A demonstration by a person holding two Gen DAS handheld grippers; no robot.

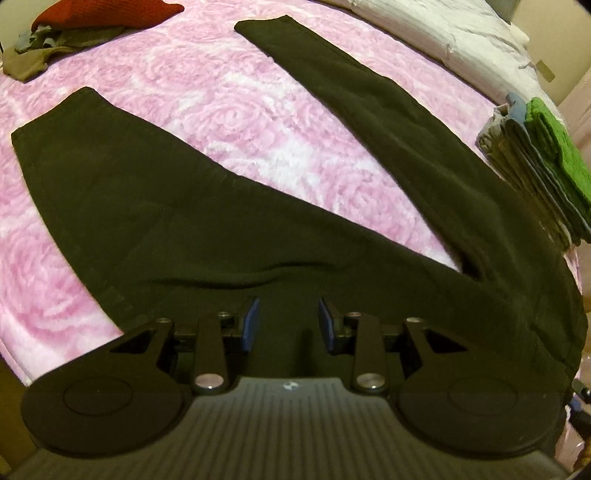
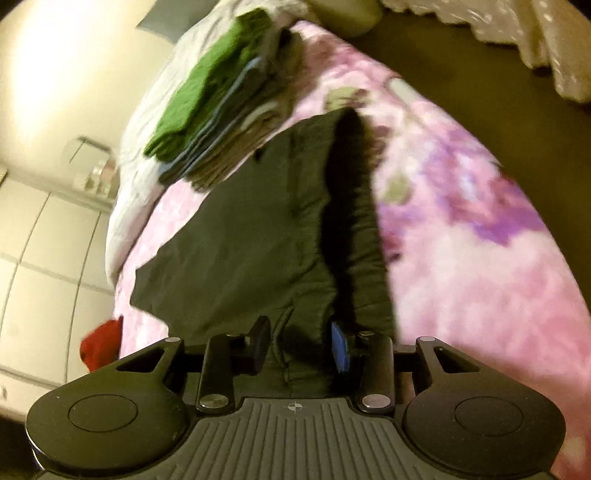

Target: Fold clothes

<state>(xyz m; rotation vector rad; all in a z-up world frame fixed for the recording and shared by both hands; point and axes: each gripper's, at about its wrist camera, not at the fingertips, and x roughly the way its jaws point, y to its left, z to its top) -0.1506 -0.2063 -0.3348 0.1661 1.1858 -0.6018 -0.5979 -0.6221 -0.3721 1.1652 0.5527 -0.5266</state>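
Writing: none readable in either view; only a small round crosshair mark (image 1: 289,385) sits on each claw's ribbed body.

Dark trousers (image 1: 229,221) lie spread flat on the pink rose-pattern blanket (image 1: 229,110) of the bed. In the left wrist view the two legs fan out in a V: one leg runs w/ its long axis from lower centre to a hem at mid left, the other from lower right up to a hem at upper centre. Pink blanket shows in the wedge btwn them. Waist end is at the lower right of the frame.

Left claw (image 1: 289,325) sits at bottom centre, directly over the trousers where the legs join. Blue pads apart, moderately open, dark cloth visible btwn them; nothing gripped.

Right claw (image 2: 300,345) is at bottom centre of the right wrist view, at the trousers' near edge, fabric running from it up the frame toward the folded stack (image 2: 221,122). Pads apart w/ a cloth ridge in the gap; can't tell if the cloth is pinched.

Folded stack, green piece on top, is just beside the trousers at right in the left wrist view. Red garment (image 1: 99,14) + olive pieces at upper left, well apart.
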